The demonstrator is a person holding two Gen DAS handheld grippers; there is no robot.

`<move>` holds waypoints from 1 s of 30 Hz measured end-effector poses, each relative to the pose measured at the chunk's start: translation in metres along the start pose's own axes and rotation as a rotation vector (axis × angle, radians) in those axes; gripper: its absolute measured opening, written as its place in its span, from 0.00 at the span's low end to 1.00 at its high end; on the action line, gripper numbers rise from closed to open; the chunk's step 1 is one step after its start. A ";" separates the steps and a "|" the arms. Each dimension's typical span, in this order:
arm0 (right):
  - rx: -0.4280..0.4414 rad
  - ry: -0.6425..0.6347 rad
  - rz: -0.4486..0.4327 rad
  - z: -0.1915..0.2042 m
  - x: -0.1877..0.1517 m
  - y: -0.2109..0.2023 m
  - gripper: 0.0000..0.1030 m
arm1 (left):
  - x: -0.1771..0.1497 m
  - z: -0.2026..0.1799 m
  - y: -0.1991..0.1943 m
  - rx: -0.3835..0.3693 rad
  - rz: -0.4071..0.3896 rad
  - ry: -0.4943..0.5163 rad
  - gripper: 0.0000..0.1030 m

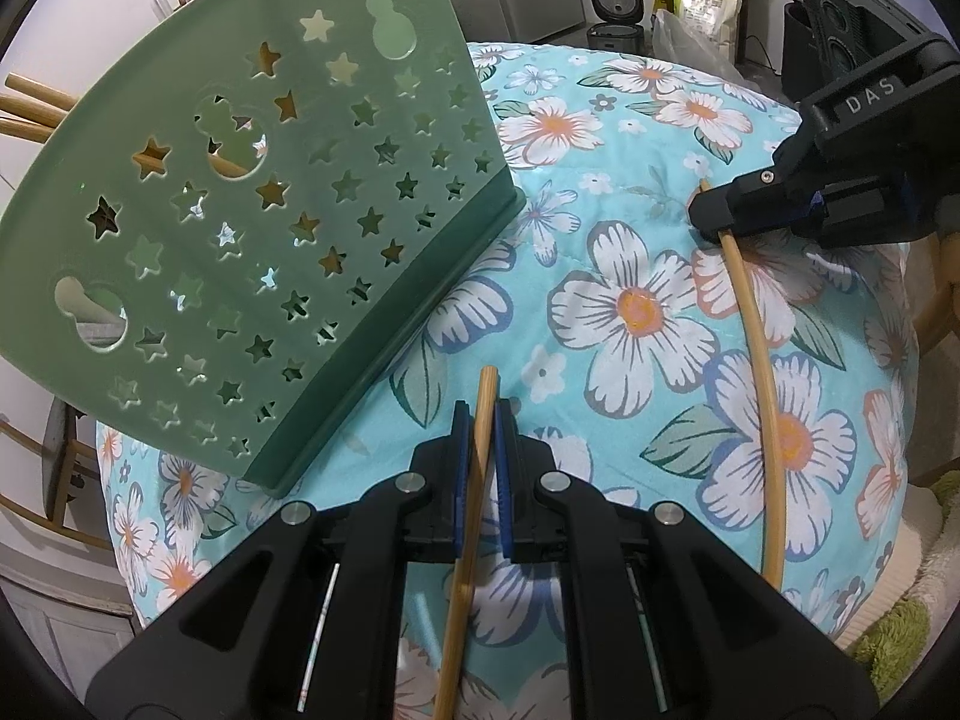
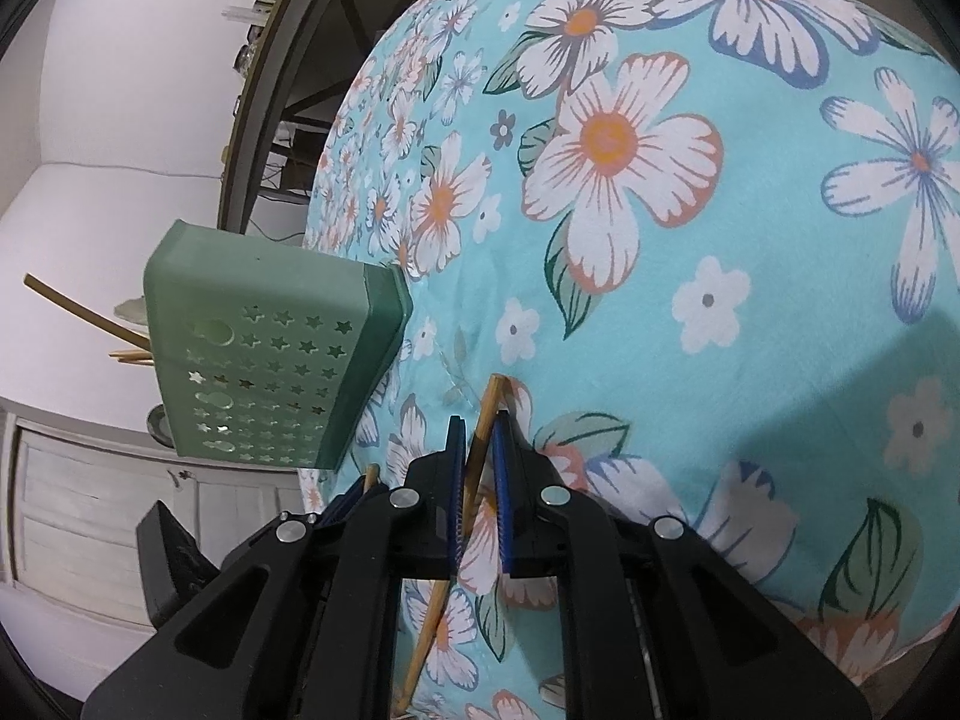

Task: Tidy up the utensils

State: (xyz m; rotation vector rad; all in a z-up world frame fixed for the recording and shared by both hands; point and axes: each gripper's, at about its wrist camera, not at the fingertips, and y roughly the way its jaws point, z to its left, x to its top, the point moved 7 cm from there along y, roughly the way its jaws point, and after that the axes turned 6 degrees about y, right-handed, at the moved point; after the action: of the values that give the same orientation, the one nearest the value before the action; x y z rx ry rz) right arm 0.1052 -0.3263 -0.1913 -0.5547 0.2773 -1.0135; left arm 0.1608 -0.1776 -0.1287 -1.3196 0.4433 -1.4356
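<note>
A: What's the biggest thing, and can everything be placed from it?

B: The floral tablecloth [image 1: 630,312], turquoise with white and orange flowers, fills most of both wrist views. I'll place everything from the green utensil holder [image 1: 240,228] standing on it.

A: Describe the holder.

B: Pale green plastic with star cut-outs and a darker green base. In the right wrist view it [image 2: 264,360] sits at the cloth's edge. Wooden sticks poke out of its open end on the side away from its base; a few chopsticks in the holder [image 1: 30,105] show there.

A: The left gripper?

B: The left gripper [image 1: 483,420] is just beside the holder's base, nearer the camera. Its blue-padded jaws are clamped on a bamboo chopstick [image 1: 474,510], whose tip stands a little past the fingertips, close to the base corner but apart from it.

A: And the right one?

B: The right gripper [image 1: 714,216] is well apart from the holder, across the cloth on the far side from its base. Its jaws are pinched on the end of a second chopstick [image 1: 759,372], which runs down over the flowers. Its own camera shows that gripper [image 2: 480,438] with the stick [image 2: 474,474] squeezed between the pads, the holder off to the left.

A: Anything smaller?

B: A rice cooker [image 1: 618,15] stands in the background beyond the holder.
</note>
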 end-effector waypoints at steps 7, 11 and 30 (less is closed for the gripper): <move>-0.020 -0.021 -0.006 0.003 0.005 -0.005 0.10 | 0.000 0.000 0.000 0.001 0.000 0.000 0.07; -0.037 -0.028 0.002 0.003 0.005 -0.002 0.11 | 0.000 0.000 0.001 0.000 0.000 0.000 0.07; -0.113 -0.076 -0.044 0.016 -0.002 0.010 0.11 | 0.001 0.000 0.001 0.002 0.000 0.002 0.07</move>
State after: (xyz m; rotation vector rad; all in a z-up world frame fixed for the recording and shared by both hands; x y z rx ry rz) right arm 0.1189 -0.3155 -0.1839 -0.7028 0.2572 -1.0217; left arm 0.1614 -0.1788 -0.1295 -1.3169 0.4428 -1.4372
